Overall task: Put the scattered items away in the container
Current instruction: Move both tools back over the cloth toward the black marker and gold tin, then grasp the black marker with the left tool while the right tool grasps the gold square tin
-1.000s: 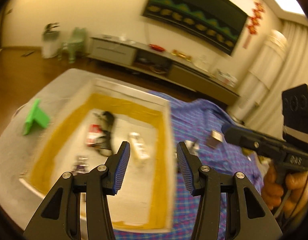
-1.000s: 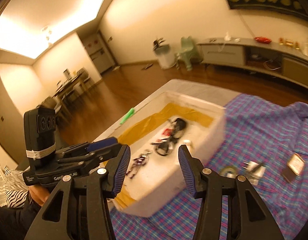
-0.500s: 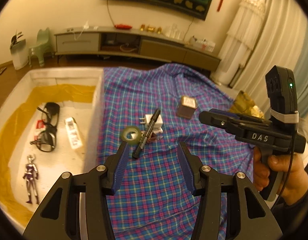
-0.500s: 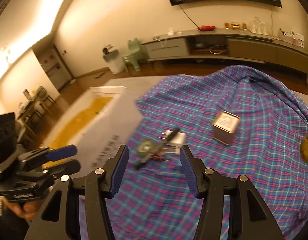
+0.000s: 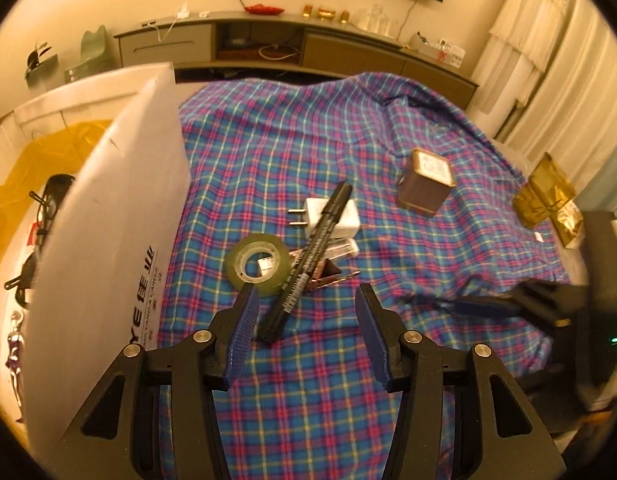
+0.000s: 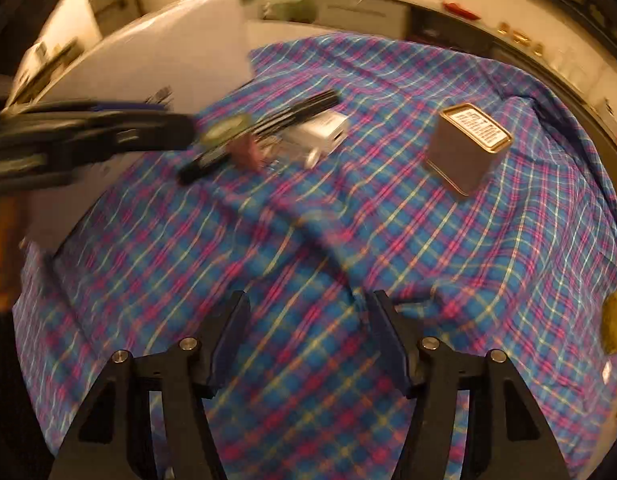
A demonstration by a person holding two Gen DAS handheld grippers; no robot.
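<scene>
Both pairs of fingers spread wide, nothing between them: left gripper (image 5: pixel 306 330) low over the plaid cloth (image 5: pixel 316 152), blue pads (image 5: pixel 244 324) flanking the near end of a black marker (image 5: pixel 308 256); right gripper (image 6: pixel 308 338) over bare cloth, well apart from the clutter, view blurred. Marker lying diagonally across a white plug adapter (image 5: pixel 336 220), just beside a roll of clear tape (image 5: pixel 258 262), with a small dark clip and a thin metal piece (image 5: pixel 328 274) tucked under it. Brown tin (image 5: pixel 424 186) upright further right, apart from that cluster; gold foil packet (image 5: pixel 548 200) at the cloth's far right edge. White container (image 5: pixel 108 216) at left, wall touching the cloth edge, yellow-lined inside, already holding black glasses (image 5: pixel 48 208) and a small silver figure (image 5: pixel 14 356).
</scene>
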